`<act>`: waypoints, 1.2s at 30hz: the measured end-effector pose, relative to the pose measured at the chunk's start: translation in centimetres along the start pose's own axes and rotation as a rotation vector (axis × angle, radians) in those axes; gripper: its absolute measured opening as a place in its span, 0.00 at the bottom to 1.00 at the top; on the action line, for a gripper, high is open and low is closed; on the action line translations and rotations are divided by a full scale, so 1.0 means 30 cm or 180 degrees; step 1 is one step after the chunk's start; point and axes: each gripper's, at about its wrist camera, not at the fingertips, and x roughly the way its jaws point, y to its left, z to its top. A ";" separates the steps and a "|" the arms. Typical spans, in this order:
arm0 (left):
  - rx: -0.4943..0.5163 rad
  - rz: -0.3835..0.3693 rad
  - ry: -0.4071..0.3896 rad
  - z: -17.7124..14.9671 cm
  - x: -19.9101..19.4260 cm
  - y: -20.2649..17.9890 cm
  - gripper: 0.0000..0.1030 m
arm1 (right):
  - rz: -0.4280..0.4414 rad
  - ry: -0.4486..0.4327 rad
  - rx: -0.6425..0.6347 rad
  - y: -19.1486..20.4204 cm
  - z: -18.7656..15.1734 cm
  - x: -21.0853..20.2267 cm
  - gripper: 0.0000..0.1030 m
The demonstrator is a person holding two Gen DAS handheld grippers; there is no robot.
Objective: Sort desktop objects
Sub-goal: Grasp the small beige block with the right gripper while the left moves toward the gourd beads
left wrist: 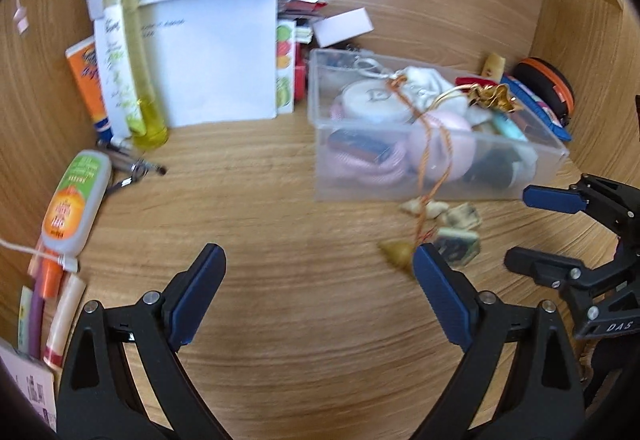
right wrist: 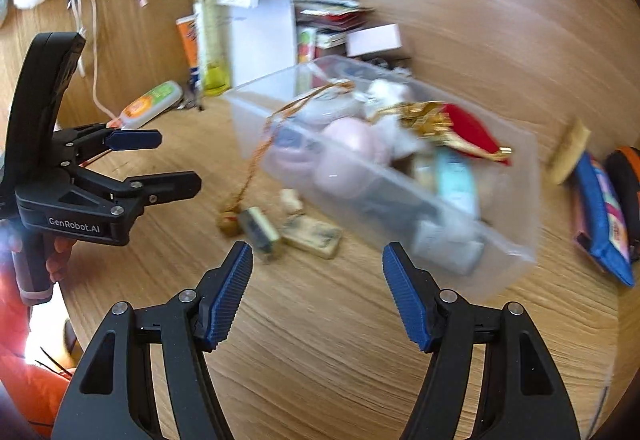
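A clear plastic box (left wrist: pixel 436 143) sits on the wooden desk (left wrist: pixel 280 320), crowded with small things: a pink round case (left wrist: pixel 442 149), a white pouch (left wrist: pixel 424 83) and a gold ornament (left wrist: pixel 492 95). An orange cord (left wrist: pixel 430 159) trails over the box's near wall to a scatter of small tiles (left wrist: pixel 456 236) lying just in front of it. Left of the box stand a white paper block (left wrist: pixel 208 51) and a yellow-green spray bottle (left wrist: pixel 132 51); right of it lies a blue pouch (right wrist: pixel 604 224). The left gripper (left wrist: pixel 320 280) hovers before the box with jaws wide apart and empty. The right gripper (right wrist: pixel 318 280) is likewise spread and holds nothing, its fingers near the box's front corner.
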 end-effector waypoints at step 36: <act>0.0648 -0.0330 0.0319 0.030 0.113 -0.140 0.68 | 0.0295 0.0174 0.0211 -0.058 -0.032 0.050 0.14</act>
